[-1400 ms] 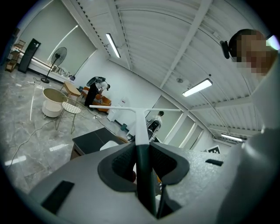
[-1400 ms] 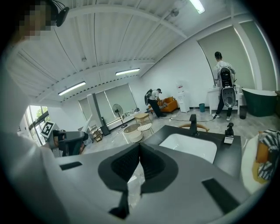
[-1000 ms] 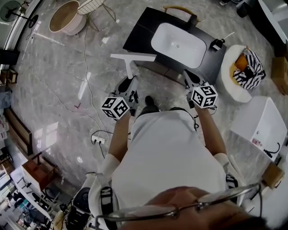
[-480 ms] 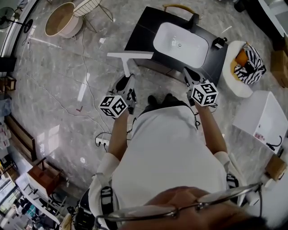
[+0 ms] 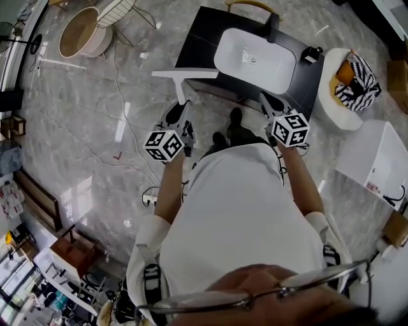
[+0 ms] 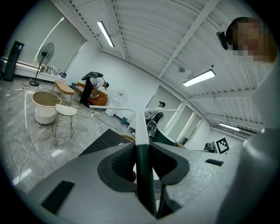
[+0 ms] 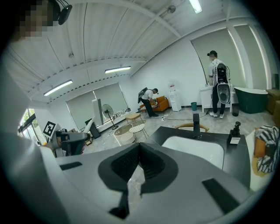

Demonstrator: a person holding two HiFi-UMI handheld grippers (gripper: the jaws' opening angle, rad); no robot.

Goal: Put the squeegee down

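Observation:
The squeegee [image 5: 184,77] is white and T-shaped, with a dark grip. My left gripper [image 5: 180,109] is shut on that grip and holds it upright, blade [image 6: 122,109] on top. In the head view the blade hangs over the front left corner of the black counter [image 5: 196,39], beside the white sink basin [image 5: 255,62]. In the left gripper view the dark handle [image 6: 143,175] is clamped between the pads of the left gripper [image 6: 142,151]. My right gripper [image 5: 270,106] hovers at the counter's front edge; in its own view the right gripper [image 7: 139,148] has its jaws together with nothing between them.
A black faucet [image 5: 274,25] and a soap dispenser [image 5: 312,56] stand on the counter. A white round seat with a striped cushion [image 5: 352,84] and a white box [image 5: 376,167] are to the right. A round tub [image 5: 80,33], a wire chair [image 5: 116,10] and floor cables lie to the left.
Both grippers have shifted a little forward toward the counter, the left one still carrying the squeegee. The person's feet have stepped closer to the counter.

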